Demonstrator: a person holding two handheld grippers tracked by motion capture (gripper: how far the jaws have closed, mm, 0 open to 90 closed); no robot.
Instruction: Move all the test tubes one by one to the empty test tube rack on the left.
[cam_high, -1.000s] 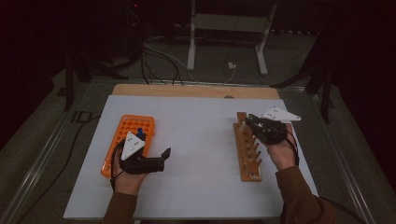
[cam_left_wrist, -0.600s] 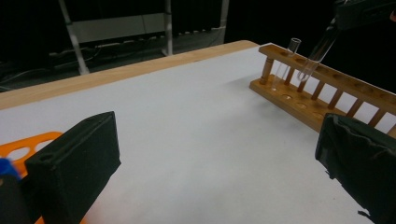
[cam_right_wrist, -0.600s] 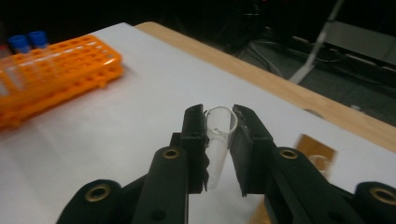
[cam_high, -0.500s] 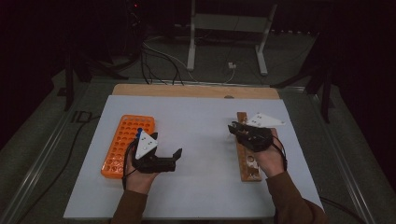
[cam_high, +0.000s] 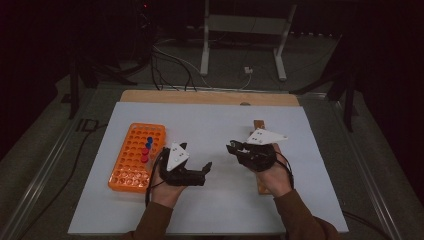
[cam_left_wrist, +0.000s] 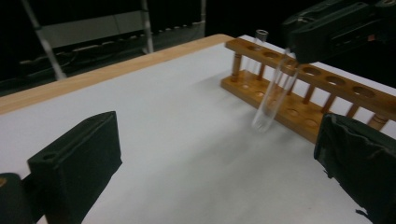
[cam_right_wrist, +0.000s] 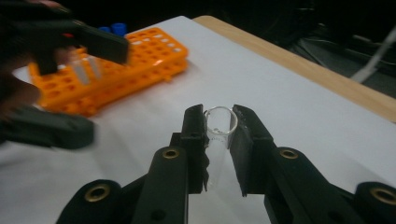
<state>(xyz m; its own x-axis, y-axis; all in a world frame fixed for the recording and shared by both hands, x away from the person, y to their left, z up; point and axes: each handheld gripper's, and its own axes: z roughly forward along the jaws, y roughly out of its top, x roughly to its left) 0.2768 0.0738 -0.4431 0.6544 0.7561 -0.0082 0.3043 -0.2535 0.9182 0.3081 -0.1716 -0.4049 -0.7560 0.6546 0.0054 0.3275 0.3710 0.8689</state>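
**Glass tube pinched in my right jaws, left jaws spread wide**

Nearest me, in the right gripper view, my right gripper (cam_right_wrist: 218, 140) clamps a clear glass test tube (cam_right_wrist: 219, 135) between its two black jaws, the tube's open rim showing just above the jaw tips. In the high view that gripper (cam_high: 235, 148) sits over the white mat (cam_high: 210, 125), right of centre, pointing toward my left hand, with its grey three-cornered plate on top.

My left gripper (cam_high: 202, 170) is held low over the mat beside the orange rack, jaws gaping wide apart with nothing between them. In the left gripper view its two black jaws stand at the far left and far right of the frame, bare mat between them. Beyond them the tube (cam_left_wrist: 273, 95) hangs tilted from the other gripper (cam_left_wrist: 336, 28), its rounded bottom above the mat, in front of the wooden rack.

That wooden test tube rack (cam_left_wrist: 308, 88) lies along the right part of the mat, partly under my right hand (cam_high: 272, 172); another clear tube (cam_left_wrist: 258, 46) stands upright near its far end.

To the left, the orange tube rack (cam_high: 132, 160) rests on the mat, holding a few tubes with blue and red caps (cam_high: 146, 149) toward its right side.

Farther off, the wooden table edge (cam_high: 210, 97) shows past the mat, then cables and a white stand's legs (cam_high: 205, 45) on the dark floor.
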